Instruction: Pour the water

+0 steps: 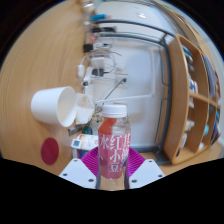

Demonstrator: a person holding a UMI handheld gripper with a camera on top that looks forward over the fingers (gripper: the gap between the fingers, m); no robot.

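A capped drink bottle [113, 143] with a red label is clasped upright between the gripper [112, 172] pads; a white paper cup [54, 105], tipped sideways, is seen just beyond, to the left.

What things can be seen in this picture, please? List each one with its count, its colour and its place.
bottle: one, clear with a white cap and a red label, upright between the fingers.
paper cups: two, white, lying on their sides, just left of the bottle.
round spot: one, dark pink, on the table left of the fingers.
table: one, light wood, under everything.
shelf unit: one, wooden, right of the bottle.
gripper: one, pink pads on both fingers, pressed against the bottle's sides.
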